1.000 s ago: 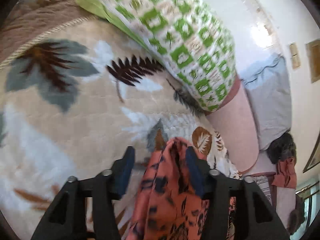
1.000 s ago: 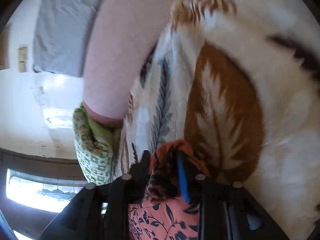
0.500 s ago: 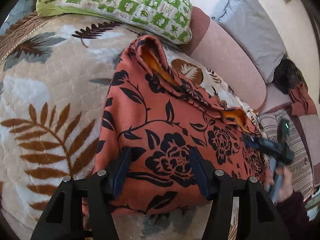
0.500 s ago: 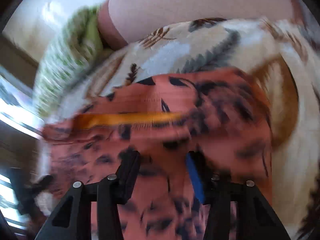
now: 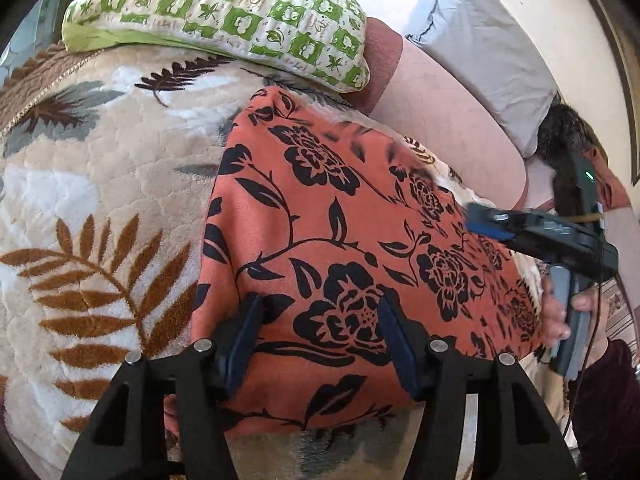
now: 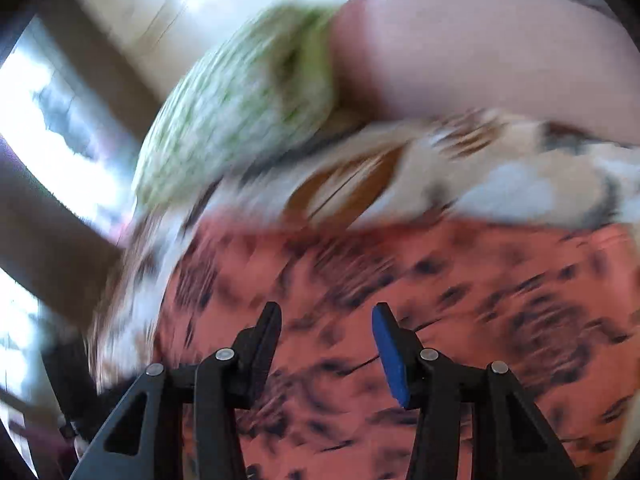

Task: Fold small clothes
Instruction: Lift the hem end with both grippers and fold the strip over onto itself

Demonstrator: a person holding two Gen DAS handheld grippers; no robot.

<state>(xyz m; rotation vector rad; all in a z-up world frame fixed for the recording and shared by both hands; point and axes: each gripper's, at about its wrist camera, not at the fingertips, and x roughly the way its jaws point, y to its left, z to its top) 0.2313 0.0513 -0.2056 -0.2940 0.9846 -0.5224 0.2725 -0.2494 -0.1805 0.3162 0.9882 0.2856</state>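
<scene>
Bright daylight throughout; left wrist view sharp, right wrist view heavily motion-blurred, both bowed by fisheye edges.

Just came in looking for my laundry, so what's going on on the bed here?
A person is folding an orange cloth with black flowers, working with a set of tongs in each hand. It lies spread flat on a leaf-patterned blanket, just below a green-and-white checked pillow. The left tongs hang open over its near edge, gripping nothing. The right tongs are also open above the cloth; that view is blurred by motion. In the left view, the person's hand holds them at the cloth's right side.
</scene>
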